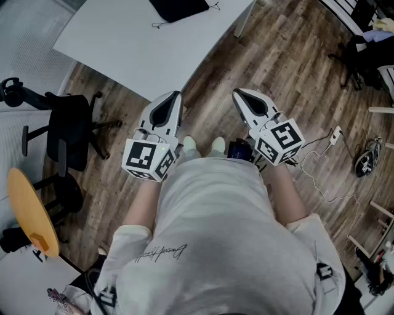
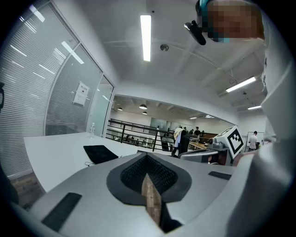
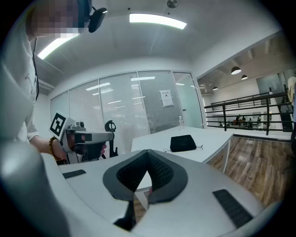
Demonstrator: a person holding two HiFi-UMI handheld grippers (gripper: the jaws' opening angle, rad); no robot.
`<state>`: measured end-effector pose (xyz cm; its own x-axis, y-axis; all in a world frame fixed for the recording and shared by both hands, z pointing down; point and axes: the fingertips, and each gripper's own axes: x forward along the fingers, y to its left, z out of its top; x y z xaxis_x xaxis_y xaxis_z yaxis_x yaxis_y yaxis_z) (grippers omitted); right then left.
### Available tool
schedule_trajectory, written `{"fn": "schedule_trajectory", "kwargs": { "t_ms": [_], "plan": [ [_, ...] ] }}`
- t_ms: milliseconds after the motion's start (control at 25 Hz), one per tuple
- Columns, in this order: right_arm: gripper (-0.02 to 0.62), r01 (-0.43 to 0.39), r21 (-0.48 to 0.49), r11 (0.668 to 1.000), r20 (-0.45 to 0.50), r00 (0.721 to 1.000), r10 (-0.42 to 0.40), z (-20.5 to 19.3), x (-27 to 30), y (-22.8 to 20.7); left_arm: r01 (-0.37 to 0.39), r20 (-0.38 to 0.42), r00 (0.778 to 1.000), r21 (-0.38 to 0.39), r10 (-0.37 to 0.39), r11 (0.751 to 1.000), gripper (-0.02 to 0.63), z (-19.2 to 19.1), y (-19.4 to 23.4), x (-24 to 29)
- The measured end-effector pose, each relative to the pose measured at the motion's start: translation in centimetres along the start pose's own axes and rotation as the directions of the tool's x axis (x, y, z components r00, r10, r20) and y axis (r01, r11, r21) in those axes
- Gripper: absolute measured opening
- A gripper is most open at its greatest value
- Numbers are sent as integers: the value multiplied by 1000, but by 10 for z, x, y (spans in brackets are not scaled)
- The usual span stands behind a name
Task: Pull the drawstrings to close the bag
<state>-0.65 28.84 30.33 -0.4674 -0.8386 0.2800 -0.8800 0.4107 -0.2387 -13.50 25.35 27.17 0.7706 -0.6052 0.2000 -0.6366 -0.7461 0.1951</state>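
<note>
- Two grey claws closed empty, left gripper (image 1: 175,97) and right gripper (image 1: 239,95): probably idle till you approach.
- Black fabric bag (image 1: 178,7) on white table (image 1: 111,37), well apart.

Left gripper (image 1: 177,95), right gripper (image 1: 237,93) side by side before torso, jaws together, empty, pointing slightly down.
</note>
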Motion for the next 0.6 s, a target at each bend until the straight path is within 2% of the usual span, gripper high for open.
{"fn": "schedule_trajectory", "kwargs": {
  "t_ms": [440,600],
  "plan": [
    [23,-5,-10,1000,-5,1000,4,0,4,-6,2,1,1000,1,-2,1000,11,3,1,7],
    [23,7,13,1000,11,1000,-7,0,4,-11,-5,-7,1000,3,5,1000,11,0,2,10]
  ]
}}
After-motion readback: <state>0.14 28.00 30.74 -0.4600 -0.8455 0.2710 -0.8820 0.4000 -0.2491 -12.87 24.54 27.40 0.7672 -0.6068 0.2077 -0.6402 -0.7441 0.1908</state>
